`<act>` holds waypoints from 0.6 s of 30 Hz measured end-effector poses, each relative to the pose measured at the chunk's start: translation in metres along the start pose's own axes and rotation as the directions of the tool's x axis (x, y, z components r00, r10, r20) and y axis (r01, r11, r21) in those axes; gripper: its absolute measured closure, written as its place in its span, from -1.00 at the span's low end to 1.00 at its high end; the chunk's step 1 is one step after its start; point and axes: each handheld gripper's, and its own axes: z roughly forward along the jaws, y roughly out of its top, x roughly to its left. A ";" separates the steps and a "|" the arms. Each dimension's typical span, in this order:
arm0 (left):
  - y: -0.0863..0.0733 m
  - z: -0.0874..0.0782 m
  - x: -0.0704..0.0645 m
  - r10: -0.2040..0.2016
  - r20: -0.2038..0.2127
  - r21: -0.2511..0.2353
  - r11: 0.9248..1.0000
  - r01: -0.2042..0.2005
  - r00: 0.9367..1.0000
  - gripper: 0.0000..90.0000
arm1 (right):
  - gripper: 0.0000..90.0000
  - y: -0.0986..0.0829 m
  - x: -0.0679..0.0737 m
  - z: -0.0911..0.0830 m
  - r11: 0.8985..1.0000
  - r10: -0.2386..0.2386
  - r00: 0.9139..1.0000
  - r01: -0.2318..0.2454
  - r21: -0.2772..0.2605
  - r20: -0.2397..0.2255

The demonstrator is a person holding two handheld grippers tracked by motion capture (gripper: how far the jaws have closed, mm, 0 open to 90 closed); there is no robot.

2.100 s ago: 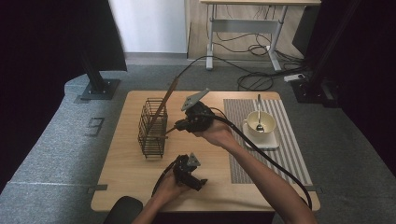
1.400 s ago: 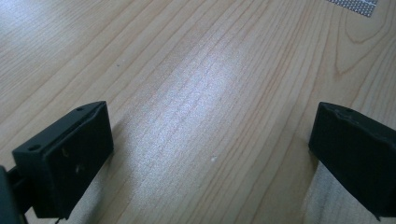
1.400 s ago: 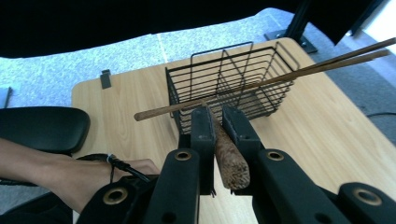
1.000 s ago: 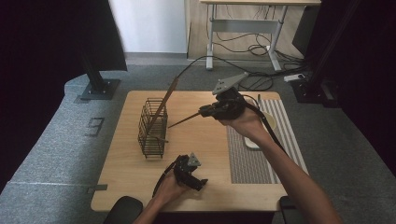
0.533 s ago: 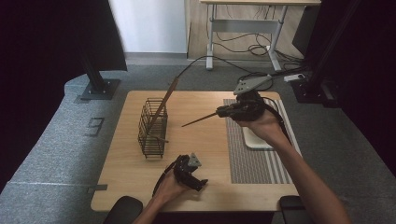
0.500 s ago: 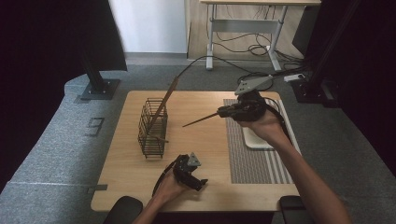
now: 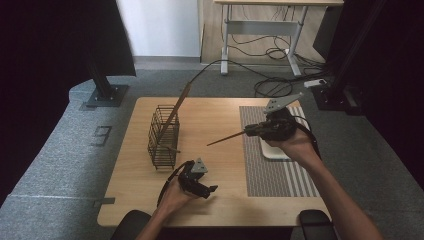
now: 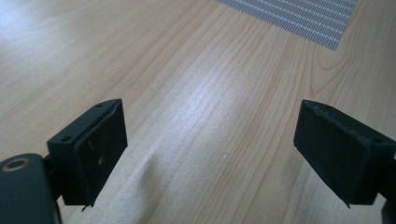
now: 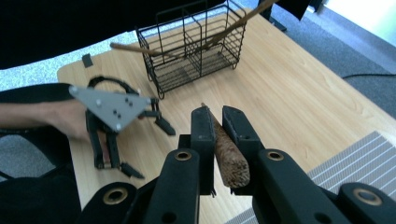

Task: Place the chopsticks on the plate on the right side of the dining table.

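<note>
My right gripper (image 7: 251, 132) hovers over the left edge of the striped mat, shut on the thick end of a wooden stick (image 7: 226, 138) whose thin tip points left toward the wire basket (image 7: 163, 137). In the right gripper view the jaws (image 9: 217, 114) clamp the speckled wooden handle (image 9: 229, 161). My left gripper (image 7: 207, 189) rests low near the table's front, open with nothing between its jaws; it (image 8: 210, 144) sits just above bare wood. The basket (image 9: 196, 51) holds a long wooden utensil (image 7: 177, 107) leaning out to the upper right and a thinner stick (image 9: 135, 49).
A grey striped mat (image 7: 275, 175) covers the table's right part, with a white dish (image 7: 272, 150) partly hidden under my right hand. The mat's corner (image 8: 299, 18) lies ahead of the left gripper. Cables and a desk frame lie on the floor beyond the table.
My right gripper has carried the stick from beside the basket rightward to above the mat and dish, then dropped slightly. The left gripper has stayed put.
</note>
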 end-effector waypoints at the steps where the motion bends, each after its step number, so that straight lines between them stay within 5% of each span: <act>1: 0.000 0.000 0.000 0.000 0.000 0.000 1.000 0.000 1.000 -0.77 | 0.83 0.000 0.000 0.000 1.000 0.000 1.000 0.000 0.000 0.000; 18: 0.005 -0.016 0.002 0.039 0.022 -0.065 0.997 -0.037 0.999 -0.66 | 0.83 -0.042 0.019 0.009 0.999 0.025 0.996 -0.021 0.045 -0.084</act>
